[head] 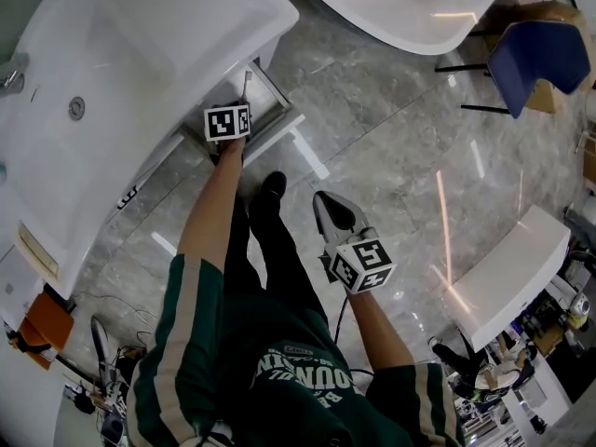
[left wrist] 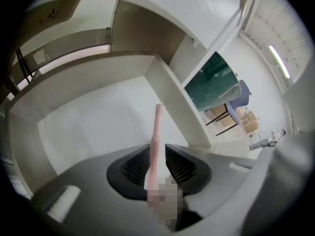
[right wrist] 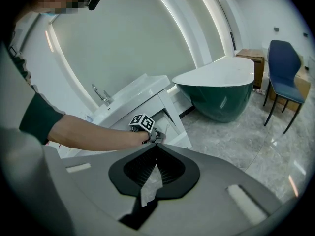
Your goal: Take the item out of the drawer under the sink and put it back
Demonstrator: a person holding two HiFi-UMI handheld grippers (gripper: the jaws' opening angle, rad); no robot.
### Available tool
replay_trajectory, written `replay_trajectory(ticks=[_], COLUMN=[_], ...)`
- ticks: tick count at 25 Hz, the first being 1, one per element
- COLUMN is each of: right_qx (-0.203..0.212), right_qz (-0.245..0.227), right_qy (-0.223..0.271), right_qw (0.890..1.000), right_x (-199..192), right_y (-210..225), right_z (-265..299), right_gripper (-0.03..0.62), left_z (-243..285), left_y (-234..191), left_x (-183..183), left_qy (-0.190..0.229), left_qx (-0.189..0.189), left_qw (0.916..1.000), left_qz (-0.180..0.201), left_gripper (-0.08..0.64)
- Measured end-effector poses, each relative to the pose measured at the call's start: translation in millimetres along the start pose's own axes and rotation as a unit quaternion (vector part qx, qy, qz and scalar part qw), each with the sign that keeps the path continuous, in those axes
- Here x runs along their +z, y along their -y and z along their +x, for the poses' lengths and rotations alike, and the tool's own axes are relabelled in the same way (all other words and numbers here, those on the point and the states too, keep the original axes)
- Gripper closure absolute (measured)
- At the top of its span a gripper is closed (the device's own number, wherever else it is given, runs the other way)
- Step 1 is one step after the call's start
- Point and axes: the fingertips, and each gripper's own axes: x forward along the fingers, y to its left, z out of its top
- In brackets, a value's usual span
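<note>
Holding a slim pink stick (left wrist: pixel 157 127) clamped between its jaws, the left gripper (left wrist: pixel 156 150) hangs over the open drawer (left wrist: pixel 88 132) beneath the white sink (head: pixel 121 54), the stick's free end pointing toward the drawer's bare bottom. The right gripper (right wrist: pixel 156 149) waits well apart above the marble floor (head: pixel 391 138), jaws pressed together on nothing. The hold sits near one end of a thin, smooth stick, which could pivot, slip loose, or snag the drawer's wall.

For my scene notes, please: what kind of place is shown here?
Probably a bathroom showroom: a white sink with an open drawer below it, a freestanding bathtub, and a polished marble floor.
</note>
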Motion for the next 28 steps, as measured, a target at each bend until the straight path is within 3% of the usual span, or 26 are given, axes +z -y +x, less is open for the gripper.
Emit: replay_trajectory(ticks=[4, 9, 16, 24, 28], right_qx=[0.002, 0.003, 0.013, 0.042, 0.069], right_qz=[-0.004, -0.009, -0.033, -0.085, -0.115], right_qy=[0.007, 0.019, 0.066, 0.097, 0.110], right_qw=[1.000, 1.000, 0.997, 0.991, 0.985], right_x=[4, 16, 60, 106, 128], right_y=[-7, -20, -59, -135, -187], right_z=[0, -11, -16, -25, -20], right_gripper=[0.591, 0.591, 0.591, 0.591, 0.591], left_z=[-15, -59, -160, -285, -353], left_y=[11, 44, 84, 82, 58], left_x=[4, 3, 13, 11, 16], left_qy=[0.010, 0.030, 0.086, 0.148, 0.196], left_qx=[-0.009, -0.037, -0.094, -0.116, -0.104], left_qw=[0.9996, 0.9944, 0.9740, 0.9626, 0.9568], left_qz=[0.024, 0.094, 0.187, 0.195, 0.188], left_gripper=[0.457, 0.457, 0.459, 0.460, 0.491])
